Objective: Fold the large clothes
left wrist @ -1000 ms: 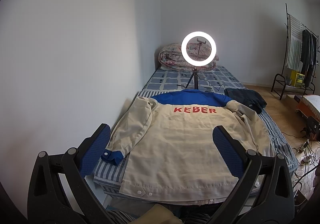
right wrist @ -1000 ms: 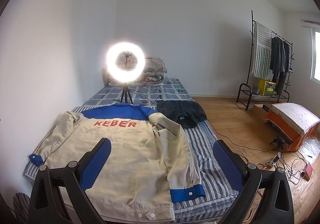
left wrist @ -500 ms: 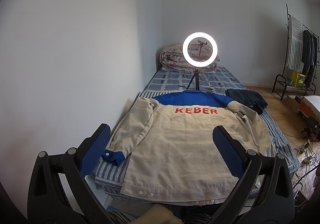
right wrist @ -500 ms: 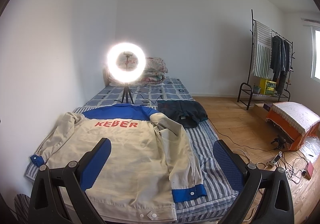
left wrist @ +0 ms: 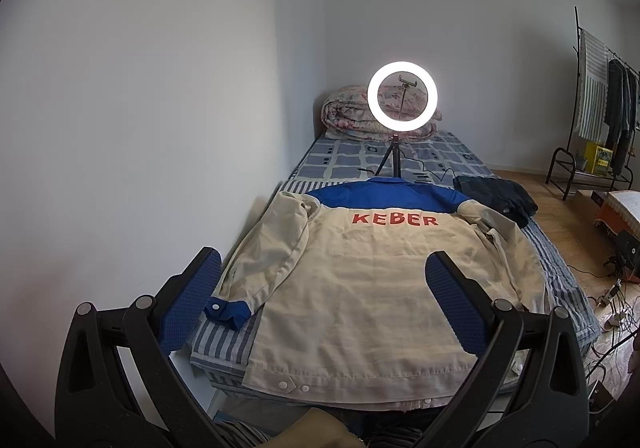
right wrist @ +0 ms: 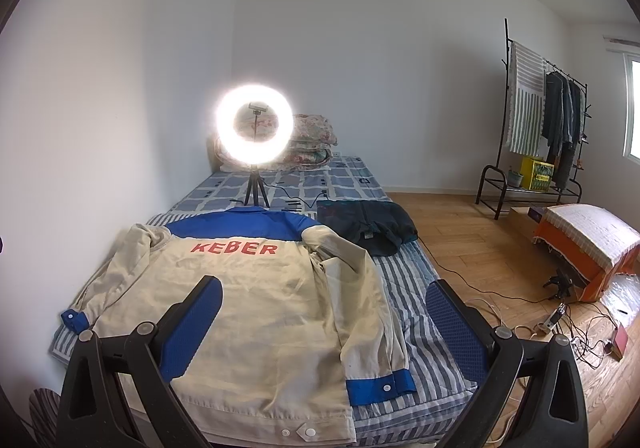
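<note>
Since a second ago both of your grippers have eased slightly back and up, so the jacket sits a little lower in each view; nothing on the bed has shifted.

Your left gripper (left wrist: pixel 322 298) hangs above the near end of the bed with its jaws spread wide, holding nothing. Your right gripper (right wrist: pixel 324 322) does the same, jaws apart and empty.

The jacket (left wrist: pixel 372 280) lies face down and spread flat on the striped mattress (right wrist: pixel 416 328), collar away from you, hem toward you and hanging a little over the near edge. It is cream with a blue yoke and red lettering across the back. Its left sleeve (left wrist: pixel 272 248) runs down beside the wall; its right sleeve (right wrist: pixel 372 308) lies along the body, ending in a blue cuff (right wrist: pixel 380 386).

The cloth looks like a medium-weight work fabric: soft, limp, likely to sag and drag when lifted. It is probably best to pinch at firm spots, such as a cuff, a shoulder seam or a hem corner with its snap buttons.

A dark folded garment (right wrist: pixel 366 224) lies just beyond the right shoulder, near enough to catch a swung sleeve. A lit ring light (right wrist: pixel 254 124) on a small tripod stands just beyond the collar, its cable trailing over the bed. Folded quilts (left wrist: pixel 352 116) sit at the far end. A clothes rack (right wrist: pixel 540 136) stands well apart.
</note>
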Action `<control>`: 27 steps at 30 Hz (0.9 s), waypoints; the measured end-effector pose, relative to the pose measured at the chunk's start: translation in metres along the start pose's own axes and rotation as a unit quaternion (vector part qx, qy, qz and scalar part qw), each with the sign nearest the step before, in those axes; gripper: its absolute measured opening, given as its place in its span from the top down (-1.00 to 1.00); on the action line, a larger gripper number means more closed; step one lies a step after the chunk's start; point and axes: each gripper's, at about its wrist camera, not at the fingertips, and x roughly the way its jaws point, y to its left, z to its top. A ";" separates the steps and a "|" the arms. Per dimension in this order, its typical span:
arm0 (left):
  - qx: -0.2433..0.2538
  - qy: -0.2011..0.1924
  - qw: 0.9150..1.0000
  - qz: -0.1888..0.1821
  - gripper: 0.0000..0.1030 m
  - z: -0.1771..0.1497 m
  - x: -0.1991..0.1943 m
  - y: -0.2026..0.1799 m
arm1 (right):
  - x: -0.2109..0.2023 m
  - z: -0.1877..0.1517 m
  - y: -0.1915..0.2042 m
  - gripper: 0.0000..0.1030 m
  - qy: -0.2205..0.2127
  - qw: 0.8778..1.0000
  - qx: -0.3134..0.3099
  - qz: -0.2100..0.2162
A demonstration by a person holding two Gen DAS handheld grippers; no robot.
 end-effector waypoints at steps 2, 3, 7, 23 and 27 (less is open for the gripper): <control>0.000 0.003 1.000 0.001 -1.00 -0.001 0.003 0.001 | 0.002 0.001 0.001 -0.99 0.002 1.000 0.000 0.001; 0.000 0.003 1.000 0.002 -1.00 -0.003 0.004 0.002 | 0.003 0.001 0.002 -0.99 0.003 1.000 0.000 0.002; 0.001 0.007 1.000 0.008 -1.00 -0.006 0.010 0.001 | 0.008 0.003 0.004 -0.99 0.006 1.000 -0.002 0.004; -0.003 0.014 0.997 0.078 -1.00 -0.037 0.018 0.064 | 0.053 0.033 0.077 -0.99 -0.035 0.992 -0.042 0.112; -0.018 0.036 0.996 0.081 -0.94 -0.054 0.024 0.082 | 0.071 0.037 0.112 -1.00 -0.044 0.984 -0.060 0.161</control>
